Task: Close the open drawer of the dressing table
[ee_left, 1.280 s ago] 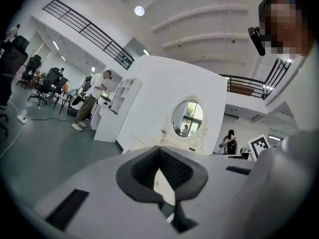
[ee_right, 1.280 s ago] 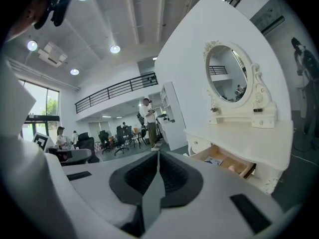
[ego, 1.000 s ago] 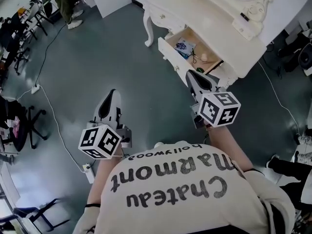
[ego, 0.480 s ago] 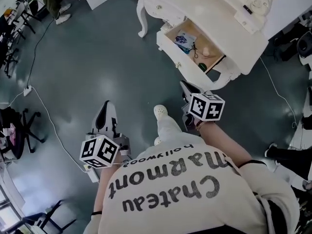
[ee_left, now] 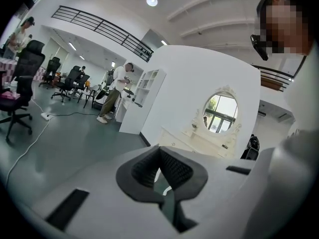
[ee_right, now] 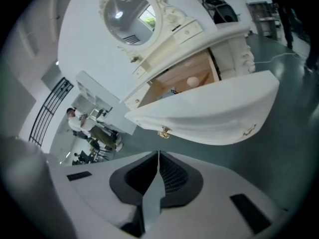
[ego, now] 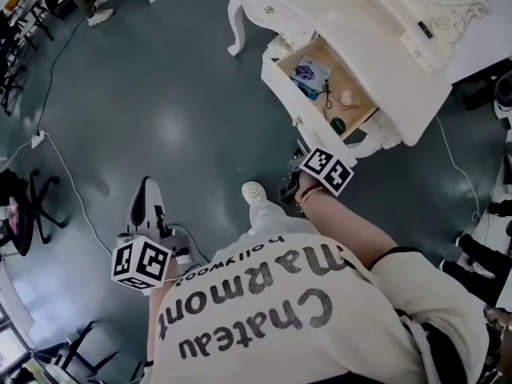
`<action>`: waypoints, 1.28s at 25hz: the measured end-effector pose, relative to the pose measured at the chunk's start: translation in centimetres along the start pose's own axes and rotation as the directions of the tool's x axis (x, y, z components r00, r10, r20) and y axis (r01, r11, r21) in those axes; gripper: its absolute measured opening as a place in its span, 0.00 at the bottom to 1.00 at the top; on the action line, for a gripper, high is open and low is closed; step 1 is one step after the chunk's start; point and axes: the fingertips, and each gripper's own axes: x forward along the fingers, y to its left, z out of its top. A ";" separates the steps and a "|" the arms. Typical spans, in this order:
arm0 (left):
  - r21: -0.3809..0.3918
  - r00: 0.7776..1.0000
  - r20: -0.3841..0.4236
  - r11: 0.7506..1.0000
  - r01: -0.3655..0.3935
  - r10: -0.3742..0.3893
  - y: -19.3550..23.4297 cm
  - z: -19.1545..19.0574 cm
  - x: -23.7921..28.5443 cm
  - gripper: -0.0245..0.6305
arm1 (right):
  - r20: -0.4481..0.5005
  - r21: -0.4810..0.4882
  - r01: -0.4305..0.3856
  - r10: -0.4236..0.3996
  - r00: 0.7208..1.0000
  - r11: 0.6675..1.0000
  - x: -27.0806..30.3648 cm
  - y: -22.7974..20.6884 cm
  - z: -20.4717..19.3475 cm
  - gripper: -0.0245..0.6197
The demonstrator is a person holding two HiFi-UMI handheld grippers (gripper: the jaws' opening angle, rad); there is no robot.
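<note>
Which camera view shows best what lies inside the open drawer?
The head view: it looks down into the drawer, so its contents show. The right gripper view shows mostly its white front from below and a strip of the wooden inside. The left gripper view shows only the distant dressing table.

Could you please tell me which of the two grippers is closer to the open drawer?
The right gripper, shut and empty, sits just in front of the drawer. The left gripper is far off to the side, over the floor.
</note>
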 end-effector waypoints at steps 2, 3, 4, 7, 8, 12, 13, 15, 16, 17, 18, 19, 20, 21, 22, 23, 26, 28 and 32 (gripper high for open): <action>0.001 1.000 -0.004 1.000 -0.008 0.008 0.4 0.3 0.8 0.05 | 0.014 0.053 0.026 -0.027 1.000 0.998 1.2 -0.2 0.1 0.09; 0.005 1.000 -0.009 1.000 -0.009 0.009 0.5 0.5 1.2 0.05 | 0.023 0.069 0.033 -0.034 0.999 0.997 1.7 -0.1 0.2 0.10; 0.007 1.000 -0.013 1.000 -0.012 0.013 0.7 0.6 1.7 0.05 | 0.029 0.085 0.036 -0.039 0.999 0.996 2.3 0.1 0.5 0.10; 0.000 0.999 -0.014 0.999 -0.035 0.035 1.4 1.2 2.6 0.05 | 0.028 0.114 0.037 -0.040 0.999 0.993 4.1 0.7 1.2 0.30; -0.003 0.999 -0.014 0.999 -0.041 0.041 1.6 1.3 2.9 0.05 | 0.027 0.121 0.041 -0.045 0.999 0.992 4.5 0.9 1.4 0.31; 0.001 0.999 -0.022 0.999 -0.048 0.048 2.3 1.8 3.8 0.05 | 0.028 0.152 0.097 -0.103 0.994 0.984 5.6 0.7 1.6 0.31; -0.002 0.998 -0.024 0.999 -0.050 0.050 2.6 1.8 4.0 0.05 | 0.025 0.162 0.120 -0.126 0.992 0.979 5.8 0.5 1.6 0.31; -0.010 0.998 -0.027 0.998 -0.055 0.055 2.9 1.8 4.5 0.05 | 0.023 0.180 0.165 -0.172 0.985 0.970 6.2 0.0 1.7 0.31; -0.014 0.998 -0.030 0.998 -0.057 0.056 2.9 1.7 4.8 0.05 | 0.027 0.183 0.182 -0.190 0.981 0.966 6.4 -0.3 1.9 0.31; -0.017 0.998 -0.033 0.998 -0.057 0.056 3.0 1.6 5.0 0.05 | 0.035 0.182 0.195 -0.205 0.978 0.964 6.6 -0.5 2.2 0.31; -0.019 0.998 -0.037 0.998 -0.055 0.054 3.0 1.5 5.3 0.05 | 0.044 0.179 0.204 -0.215 0.976 0.962 6.7 -0.6 2.4 0.31; -0.021 0.998 -0.040 0.998 -0.052 0.051 3.0 1.4 5.5 0.05 | 0.052 0.178 0.209 -0.222 0.974 0.961 6.8 -0.7 2.7 0.31; -0.023 0.998 -0.043 0.998 -0.051 0.050 3.1 1.4 5.7 0.05 | 0.058 0.179 0.213 -0.226 0.972 0.961 7.0 -0.8 2.9 0.31; -0.025 0.998 -0.045 0.998 -0.051 0.050 3.2 1.3 5.8 0.05 | 0.061 0.180 0.216 -0.230 0.971 0.960 7.1 -0.9 3.0 0.31; -0.027 0.998 -0.048 0.998 -0.052 0.051 3.3 1.3 5.8 0.05 | 0.061 0.180 0.219 -0.233 0.971 0.959 7.2 -1.0 3.1 0.31; -0.028 0.997 -0.050 0.998 -0.053 0.051 3.4 1.2 5.9 0.05 | 0.058 0.179 0.223 -0.237 0.970 0.958 7.3 -1.1 3.1 0.30; -0.031 0.997 -0.049 0.998 -0.056 0.054 3.6 1.2 6.1 0.05 | 0.052 0.178 0.237 -0.249 0.967 0.955 7.6 -1.3 3.2 0.30; -0.033 0.997 -0.050 0.998 -0.061 0.059 3.8 1.4 6.1 0.05 | 0.056 0.188 0.236 -0.250 0.967 0.953 7.6 -1.4 3.3 0.28; -0.039 0.997 -0.056 0.997 -0.064 0.062 3.9 1.3 6.1 0.05 | 0.063 0.220 0.219 -0.238 0.969 0.951 7.8 -1.7 3.5 0.27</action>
